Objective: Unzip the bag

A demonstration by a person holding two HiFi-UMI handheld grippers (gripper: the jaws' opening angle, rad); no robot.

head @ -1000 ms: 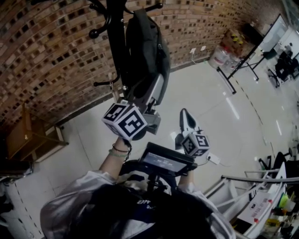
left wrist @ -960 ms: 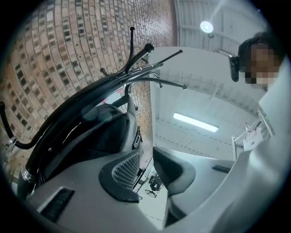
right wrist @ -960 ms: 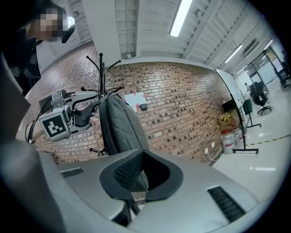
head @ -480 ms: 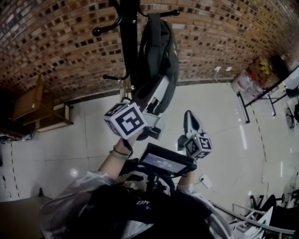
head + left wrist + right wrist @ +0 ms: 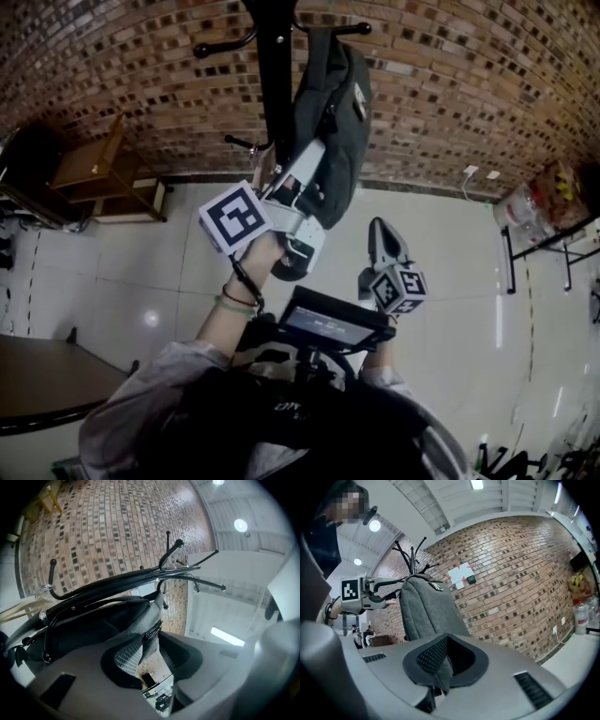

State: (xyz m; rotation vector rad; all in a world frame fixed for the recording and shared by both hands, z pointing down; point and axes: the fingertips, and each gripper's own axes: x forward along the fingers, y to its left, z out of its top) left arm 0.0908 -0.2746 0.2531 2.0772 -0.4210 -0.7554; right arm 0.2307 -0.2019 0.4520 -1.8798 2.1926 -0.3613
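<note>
Left gripper view: left gripper [image 5: 149, 641] is up against the bag [image 5: 89, 627]. Its fingers [image 5: 126, 656] pinch a grey fold of the bag's edge. A small dark tab, maybe the zip pull, sits on that fold just above the pads.

Right gripper view: right gripper [image 5: 440, 670] has its fingers together with nothing between them. It is held clear of the bag, which stands beyond it.

Head view: both grippers are raised in front of the person. The left is higher and touches the bag's lower end. The right is lower, to the side, and apart from the bag. A dark desk [image 5: 37, 384] edge shows at lower left.

Bag is dark grey and hangs upright from a hook of a black coat rack [image 5: 278, 84]. Pale glossy floor [image 5: 450, 244] lies below it. Brick wall [image 5: 141, 75] is behind.
</note>
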